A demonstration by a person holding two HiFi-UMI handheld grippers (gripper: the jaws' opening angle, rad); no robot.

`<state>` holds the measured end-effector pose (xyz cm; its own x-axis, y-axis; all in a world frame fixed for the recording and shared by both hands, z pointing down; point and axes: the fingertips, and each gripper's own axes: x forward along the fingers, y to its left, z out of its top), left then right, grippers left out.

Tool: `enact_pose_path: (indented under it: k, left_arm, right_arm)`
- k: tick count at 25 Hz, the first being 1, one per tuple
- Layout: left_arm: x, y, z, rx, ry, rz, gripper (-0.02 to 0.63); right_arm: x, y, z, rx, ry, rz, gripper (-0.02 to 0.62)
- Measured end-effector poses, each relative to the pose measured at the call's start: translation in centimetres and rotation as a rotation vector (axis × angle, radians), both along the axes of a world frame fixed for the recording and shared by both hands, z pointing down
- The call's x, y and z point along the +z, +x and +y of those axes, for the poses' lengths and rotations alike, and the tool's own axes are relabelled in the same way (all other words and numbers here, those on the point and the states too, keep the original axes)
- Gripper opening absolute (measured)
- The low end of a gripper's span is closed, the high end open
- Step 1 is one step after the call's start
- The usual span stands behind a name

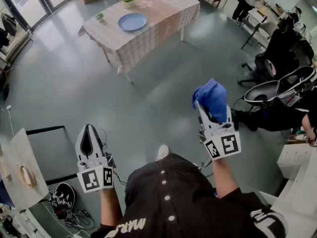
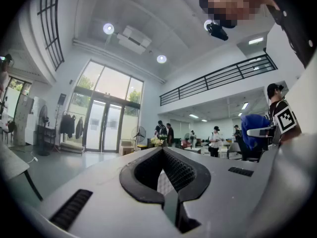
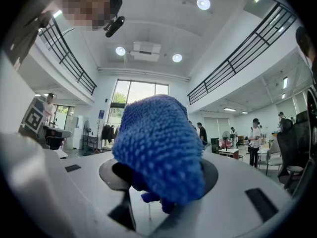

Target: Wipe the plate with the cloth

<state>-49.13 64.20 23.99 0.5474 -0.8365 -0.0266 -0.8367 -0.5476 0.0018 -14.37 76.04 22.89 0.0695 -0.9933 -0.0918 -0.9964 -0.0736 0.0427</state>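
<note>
We hold both grippers level above the floor. Our right gripper (image 1: pixel 212 109) is clamped on a bunched blue cloth (image 1: pixel 211 97), its length running forward along the jaws. Our left gripper (image 1: pixel 89 129) is closed and empty. The blue plate (image 1: pixel 132 22) lies flat on the table (image 1: pixel 166 9), well ahead.

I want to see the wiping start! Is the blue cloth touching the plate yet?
No, the blue cloth is clamped in the right tool, while the plate lies on the far table.
</note>
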Motion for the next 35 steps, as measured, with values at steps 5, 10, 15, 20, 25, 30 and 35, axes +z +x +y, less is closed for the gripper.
enact_pose_path:
  k: [5,10,15,20,25,30,35]
  left_arm:
    - [0.0,1.0,0.1,0.019,-0.006,-0.005,0.017]
    - [0.5,1.8,0.2,0.036,0.001,-0.019,0.017]
    - [0.4,2.5,0.0,-0.017,0.018,-0.016,0.289]
    - [0.8,4.1,0.0,-0.049,-0.005,-0.032,0.311]
    - [0.4,5.5,-0.5,-0.049,-0.001,-0.033,0.311]
    - [0.3,6.5,-1.8,-0.048,0.005,-0.04,0.311]
    - [0.9,8.0,-4.3,-0.029,-0.005,-0.041,0.311]
  right_arm:
    - [-0.4,0.4,0.6,0.008,0.024,-0.031,0.193]
    - [0.0,0.9,0.5,0.009,0.039,-0.069,0.196]
    - [0.5,2.4,0.5,0.021,0.029,-0.072,0.198]
    - [0.8,4.2,0.8,0.019,0.027,-0.081,0.198]
    - [0.6,5.4,0.3,0.011,0.039,-0.091,0.198]
    - [0.9,6.3,-0.5,0.018,0.034,-0.079,0.198]
    - [0.9,7.5,-2.6,0.025,0.04,-0.079,0.198]
